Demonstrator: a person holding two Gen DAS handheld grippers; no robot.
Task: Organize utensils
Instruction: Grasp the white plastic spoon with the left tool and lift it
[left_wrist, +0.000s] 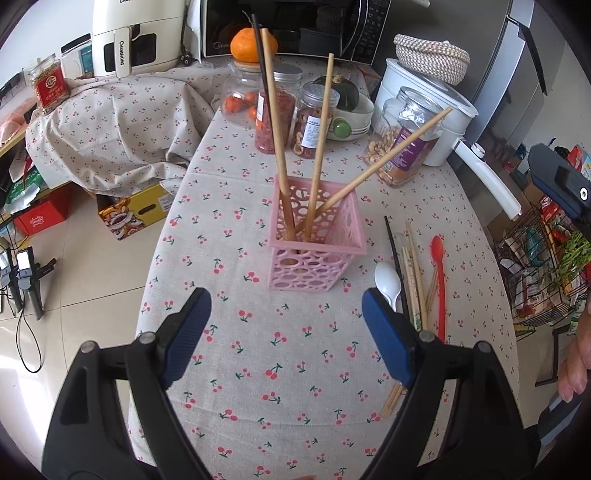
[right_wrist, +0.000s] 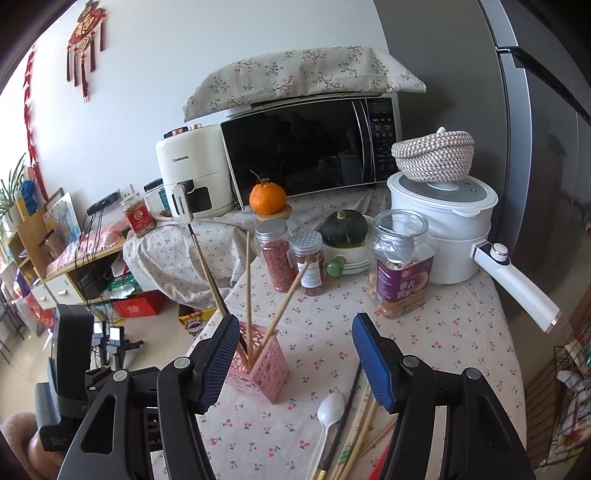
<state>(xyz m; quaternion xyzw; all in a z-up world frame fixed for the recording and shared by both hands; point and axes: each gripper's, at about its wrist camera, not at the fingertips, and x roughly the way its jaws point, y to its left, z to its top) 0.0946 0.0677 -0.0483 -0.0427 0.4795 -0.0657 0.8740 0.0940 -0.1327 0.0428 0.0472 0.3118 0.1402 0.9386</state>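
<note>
A pink perforated holder stands on the cherry-print tablecloth. Three wooden chopsticks and one black one lean out of it. To its right lie a white spoon, a red spoon, a black chopstick and several wooden chopsticks. My left gripper is open and empty, just short of the holder, its right finger over the loose pile. In the right wrist view my right gripper is open and empty, with the holder by its left finger and the white spoon below.
Behind the holder stand several jars, a squash in a bowl, an orange, a microwave and a white pot with a long handle. The table edge drops to the floor at left. A wire rack stands at right.
</note>
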